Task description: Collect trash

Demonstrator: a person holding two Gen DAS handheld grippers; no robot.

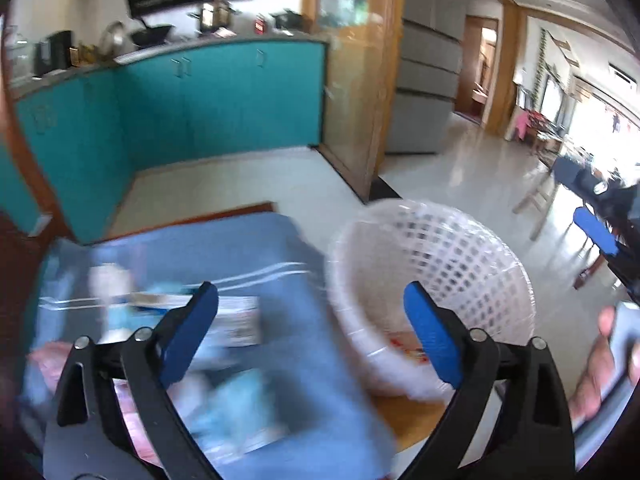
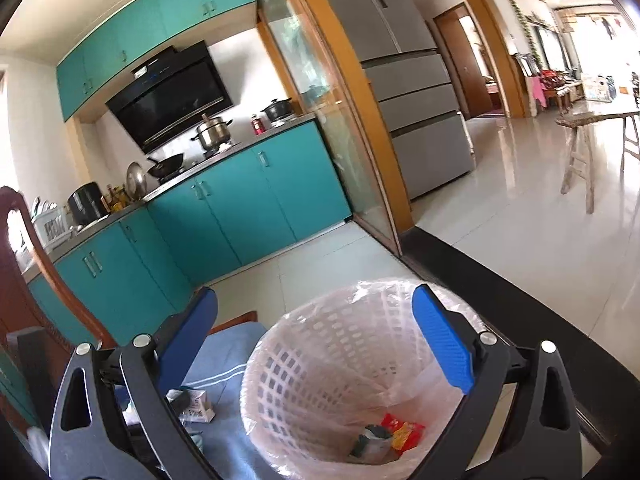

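Left tool [image 1: 310, 334]: fingers spread wide, nothing between them, hanging over the blue cloth [image 1: 256, 248] on the desk [image 1: 404, 416] (left view is badly motion-blurred). Right tool [image 2: 314, 338]: also released and empty, poised above the white mesh basket [image 2: 320, 364].

Basket is lined with a clear plastic bag [image 2: 400, 380]; at the bottom lie a red-yellow wrapper [image 2: 402, 434] and a grey crumpled packet [image 2: 370, 442]. Basket stands at the desk's right end, just beside the cloth's edge.

More trash on the cloth left of the basket: a small printed carton [image 2: 198, 404], plus pale wrappers and papers [image 1: 236, 320] too smeared to identify.

Room: teal base cabinets [image 2: 224, 208] under a grey counter carrying a steel pot [image 2: 214, 132], a wok [image 2: 166, 164] and a black pot [image 2: 278, 110]; black range hood [image 2: 172, 96] above. Glass partition in a wood frame [image 2: 320, 92], grey fridge [image 2: 416, 80] beyond it, glossy pale tile floor [image 2: 520, 232], wooden stool [image 2: 580, 156] at the right
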